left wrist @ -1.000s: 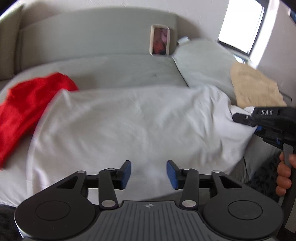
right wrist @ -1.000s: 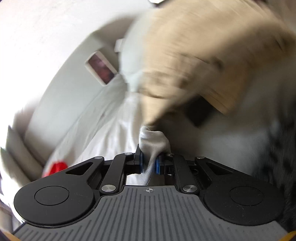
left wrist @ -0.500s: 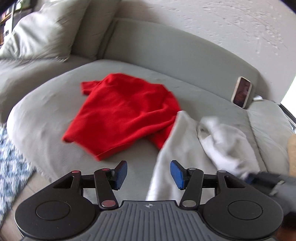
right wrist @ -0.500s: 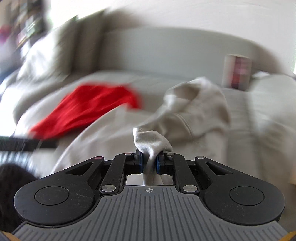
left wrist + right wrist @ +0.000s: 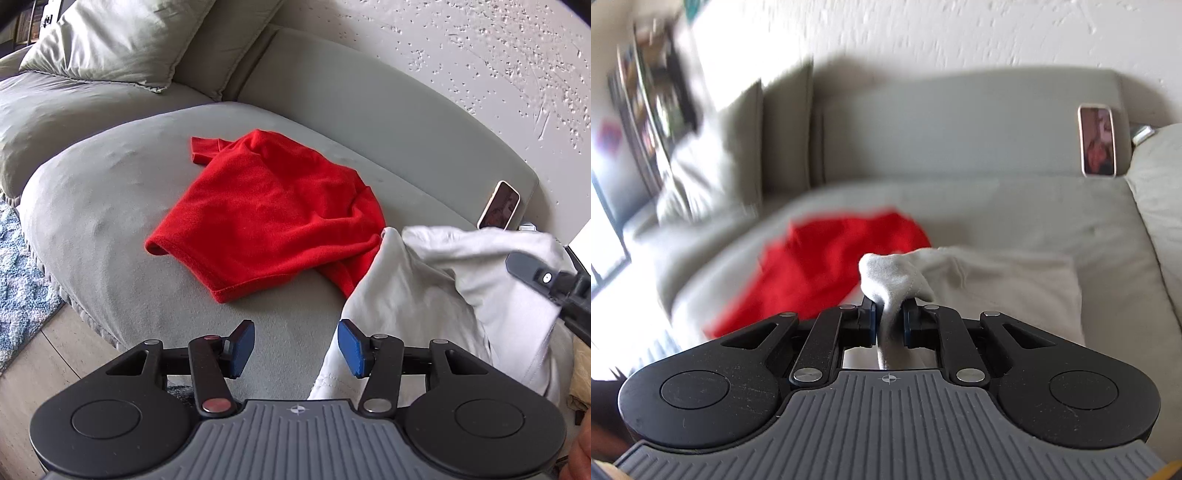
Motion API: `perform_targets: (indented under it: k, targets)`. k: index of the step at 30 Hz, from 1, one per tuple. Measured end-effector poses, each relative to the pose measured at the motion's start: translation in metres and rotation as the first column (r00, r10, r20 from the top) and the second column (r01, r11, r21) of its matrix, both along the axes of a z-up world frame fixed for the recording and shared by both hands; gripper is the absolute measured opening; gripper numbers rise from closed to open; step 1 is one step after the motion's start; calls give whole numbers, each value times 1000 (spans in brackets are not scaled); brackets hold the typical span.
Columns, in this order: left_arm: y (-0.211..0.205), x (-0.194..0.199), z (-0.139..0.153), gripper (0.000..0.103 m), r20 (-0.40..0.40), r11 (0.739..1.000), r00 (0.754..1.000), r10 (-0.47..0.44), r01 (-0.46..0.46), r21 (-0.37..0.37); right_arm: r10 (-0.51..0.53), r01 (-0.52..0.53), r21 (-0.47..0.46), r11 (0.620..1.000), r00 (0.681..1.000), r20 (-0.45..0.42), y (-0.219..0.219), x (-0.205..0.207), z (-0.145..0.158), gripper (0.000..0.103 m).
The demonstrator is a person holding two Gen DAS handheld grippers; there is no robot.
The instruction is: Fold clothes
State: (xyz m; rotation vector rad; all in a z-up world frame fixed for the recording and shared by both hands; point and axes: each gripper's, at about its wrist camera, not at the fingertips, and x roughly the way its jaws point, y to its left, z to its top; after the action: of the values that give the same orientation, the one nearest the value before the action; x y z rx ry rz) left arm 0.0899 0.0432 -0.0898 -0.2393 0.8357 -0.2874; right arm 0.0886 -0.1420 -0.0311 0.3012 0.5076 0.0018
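Observation:
A white garment (image 5: 424, 295) lies on the grey sofa seat (image 5: 110, 206), partly folded over itself, its left edge over a crumpled red shirt (image 5: 266, 210). My left gripper (image 5: 297, 345) is open and empty, low over the seat at the white garment's front left edge. My right gripper (image 5: 889, 320) is shut on a bunched fold of the white garment (image 5: 1015, 284) and holds it above the seat; it shows at the right of the left wrist view (image 5: 546, 277). The red shirt (image 5: 827, 266) lies left of it.
A phone (image 5: 499, 206) leans against the sofa backrest, also in the right wrist view (image 5: 1097, 140). A grey pillow (image 5: 118, 40) sits at the far left. A patterned blue rug (image 5: 18, 266) and wooden floor lie below the sofa's left edge. Another cushion (image 5: 1160, 206) is at right.
My right gripper has carried the white garment's edge leftward across the sofa, folding it over itself. My left gripper has swung left and now faces the red shirt, still open.

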Motion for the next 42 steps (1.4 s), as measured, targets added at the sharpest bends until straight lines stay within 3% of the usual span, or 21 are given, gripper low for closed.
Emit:
perform_targets:
  k: [3,8,10,11,12,15,16,19,23,26,27,29,31,35,37,39,42]
  targets:
    - [0,-2,2,49,10,1000,1000,16,-16,10,23,-24,8,1000,999,21,10,0,2,13]
    - [1,-5,5,49,30,999,999,42,-43,27,115,-114,20,993,987,-113,37,25,-32,14]
    - [1,-6,6,49,38,998,998,52,-53,33,204,-197,61,979,966,-161,43,31,-44,32]
    - [1,-6,6,49,42,998,997,57,-59,37,265,-250,101,963,946,-185,44,33,-49,50]
    - [1,-7,7,49,46,997,997,62,-64,40,331,-303,157,940,922,-203,41,32,-53,58]
    - [1,-9,9,45,58,996,995,78,-81,50,445,-387,273,881,874,-196,26,15,-58,59]
    - [1,-10,9,39,62,995,995,83,-86,53,454,-391,286,875,869,-198,19,7,-57,59]
    - [-29,-22,17,33,137,992,987,-80,65,109,413,-348,301,888,890,-191,-15,-22,-52,59]
    - [-85,-40,19,33,196,939,929,-314,274,208,252,-203,272,941,955,-159,-64,-60,-45,59]
    - [-114,-38,9,40,179,914,914,-364,314,255,114,-74,267,961,984,-138,-91,-78,-51,59]
    - [-118,-34,4,40,172,917,923,-345,292,272,81,-40,272,962,986,-142,-97,-81,-55,59]
    - [-117,-21,-11,41,116,929,962,-245,199,313,31,14,278,961,987,-155,-105,-84,-62,59]
    - [-108,-9,-21,46,36,946,985,-166,149,289,12,37,286,958,985,-169,-112,-85,-69,59]
    - [-102,-12,-19,46,50,951,986,-160,141,277,6,63,341,938,981,-196,-130,-89,-82,59]
    - [-94,-17,-11,46,94,963,980,-173,149,226,7,70,373,925,979,-202,-136,-89,-88,59]
    - [-81,-19,0,52,130,978,977,-170,150,148,9,73,399,914,980,-199,-140,-88,-92,59]
    - [-69,-10,9,68,140,979,976,-168,148,143,15,61,393,918,982,-187,-142,-87,-93,60]
